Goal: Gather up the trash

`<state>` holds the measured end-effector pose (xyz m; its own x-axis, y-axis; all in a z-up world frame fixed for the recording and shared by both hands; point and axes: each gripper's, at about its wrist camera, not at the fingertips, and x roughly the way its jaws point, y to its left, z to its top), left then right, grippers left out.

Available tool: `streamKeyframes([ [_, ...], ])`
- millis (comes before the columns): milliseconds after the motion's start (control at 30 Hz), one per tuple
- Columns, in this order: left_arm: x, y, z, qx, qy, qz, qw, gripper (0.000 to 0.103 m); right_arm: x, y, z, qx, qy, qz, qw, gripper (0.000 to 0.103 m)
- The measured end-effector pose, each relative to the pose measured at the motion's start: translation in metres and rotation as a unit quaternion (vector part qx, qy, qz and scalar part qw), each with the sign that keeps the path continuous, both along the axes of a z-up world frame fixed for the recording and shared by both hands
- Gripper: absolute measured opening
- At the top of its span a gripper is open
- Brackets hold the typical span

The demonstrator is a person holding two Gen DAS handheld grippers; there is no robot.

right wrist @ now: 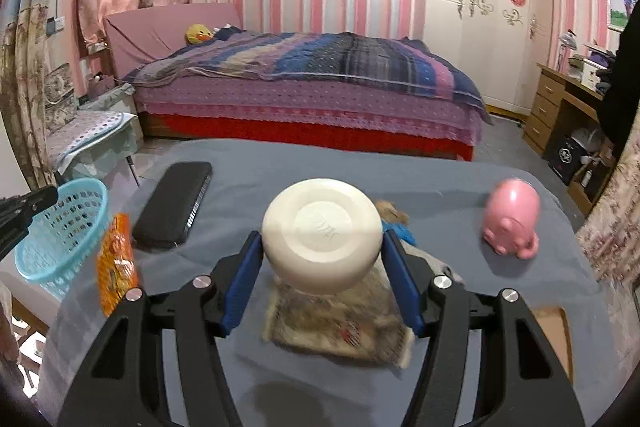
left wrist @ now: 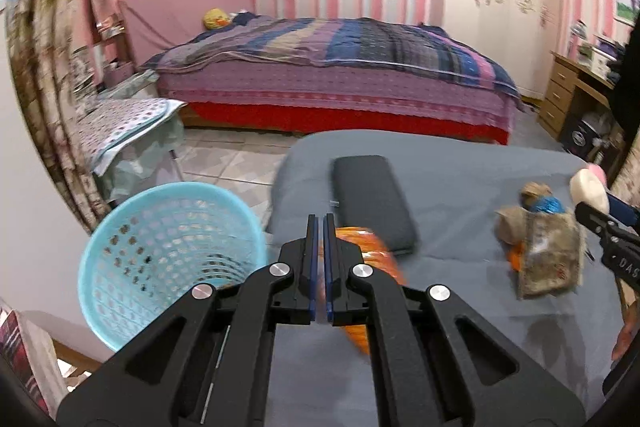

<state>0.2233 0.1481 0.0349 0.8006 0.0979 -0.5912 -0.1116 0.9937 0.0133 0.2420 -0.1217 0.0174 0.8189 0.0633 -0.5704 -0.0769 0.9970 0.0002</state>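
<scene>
The grey cloth-covered tabletop (right wrist: 304, 163) borders the light-blue perforated plastic basket (left wrist: 172, 259). The right hand-held gripper (right wrist: 322, 259) grasps a white round bowl (right wrist: 322, 251) above a crumpled brown wrapper (right wrist: 340, 327): hold it level. The left hand-held gripper (left wrist: 320, 267) appears clenched beside an orange snack packet (right wrist: 116, 267); carry that basketward. Print unreadable.

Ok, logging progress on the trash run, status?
Left claw shut, empty. Right claw shut on white bowl. Orange wrapper on table, blue basket left of it.
</scene>
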Motion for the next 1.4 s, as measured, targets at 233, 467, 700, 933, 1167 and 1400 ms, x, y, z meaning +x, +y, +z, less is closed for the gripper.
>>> streamKeyframes([
  [233,0.008,0.043,-0.003,0.015,0.0,0.052,0.9985,0.001,0.022,0.027,-0.002,0.005,-0.003,0.029,1.0,0.06],
  [467,0.017,0.08,-0.009,0.035,0.002,0.097,0.9947,0.001,0.036,0.044,-0.012,0.001,0.003,0.05,0.999,0.06],
  [700,0.023,0.125,-0.02,0.038,0.008,0.136,0.9899,0.001,0.041,0.059,-0.01,0.007,-0.003,0.062,0.998,0.06],
  [933,0.013,0.161,-0.027,0.003,-0.006,0.137,0.9905,0.001,0.038,0.077,-0.013,0.006,-0.003,0.075,0.997,0.06],
  [1167,0.005,0.176,-0.028,-0.035,-0.021,0.118,0.9922,0.001,0.035,0.078,-0.023,0.009,0.004,0.08,0.997,0.06],
  [1400,0.012,0.139,-0.022,-0.062,-0.038,0.041,0.9966,0.001,0.036,0.052,-0.022,0.004,0.006,0.062,0.998,0.06],
])
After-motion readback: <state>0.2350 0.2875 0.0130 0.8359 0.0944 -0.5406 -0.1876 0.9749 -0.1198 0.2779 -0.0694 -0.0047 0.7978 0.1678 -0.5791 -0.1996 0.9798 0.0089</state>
